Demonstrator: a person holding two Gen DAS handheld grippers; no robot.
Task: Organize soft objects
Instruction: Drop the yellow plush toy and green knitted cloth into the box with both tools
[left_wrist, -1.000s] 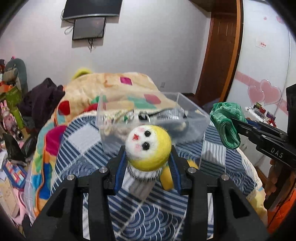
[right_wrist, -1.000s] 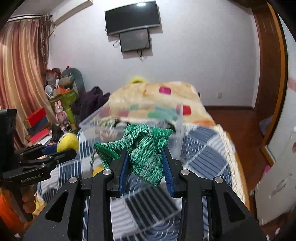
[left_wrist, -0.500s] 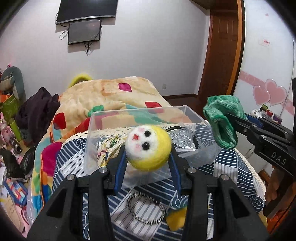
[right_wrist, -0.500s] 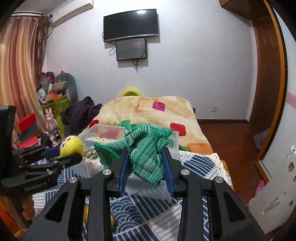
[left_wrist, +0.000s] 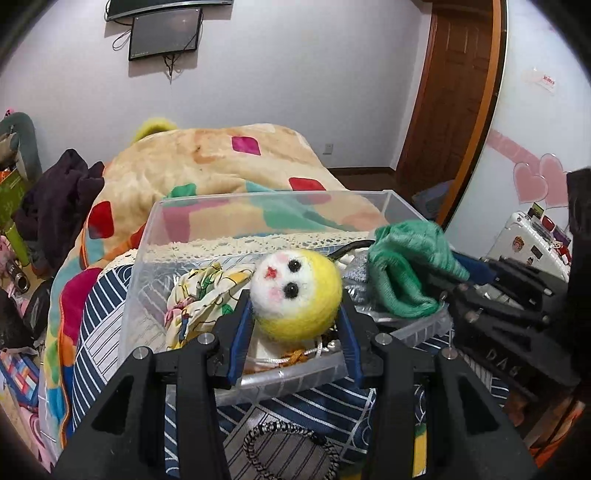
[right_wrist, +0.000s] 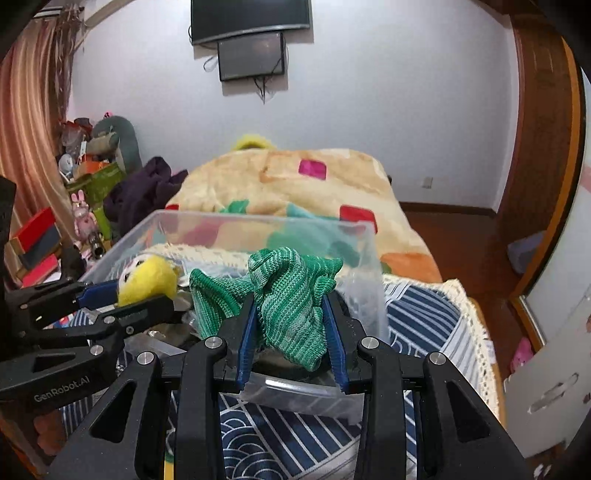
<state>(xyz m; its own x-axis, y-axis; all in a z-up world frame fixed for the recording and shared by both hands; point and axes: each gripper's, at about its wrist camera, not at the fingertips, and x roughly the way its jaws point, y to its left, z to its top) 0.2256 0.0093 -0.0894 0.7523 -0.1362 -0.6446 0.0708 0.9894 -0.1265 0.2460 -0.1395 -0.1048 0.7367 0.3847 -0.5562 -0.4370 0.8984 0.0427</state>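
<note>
Two soft loads: your left gripper is closed around the fuzzy yellow felt doll head, your right gripper around the crumpled green knitted cloth, both over the clear plastic bin. Both look light and squashy (mid-body pinches suit), so they should drop cleanly once the jaws spread.

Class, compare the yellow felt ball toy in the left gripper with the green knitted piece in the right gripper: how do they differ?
The yellow felt ball toy is round, fuzzy and has a face; the green knitted cloth is ribbed, crumpled and hangs limp. Both are soft, clamped between blue-padded fingers, and held over the clear plastic bin.
</note>
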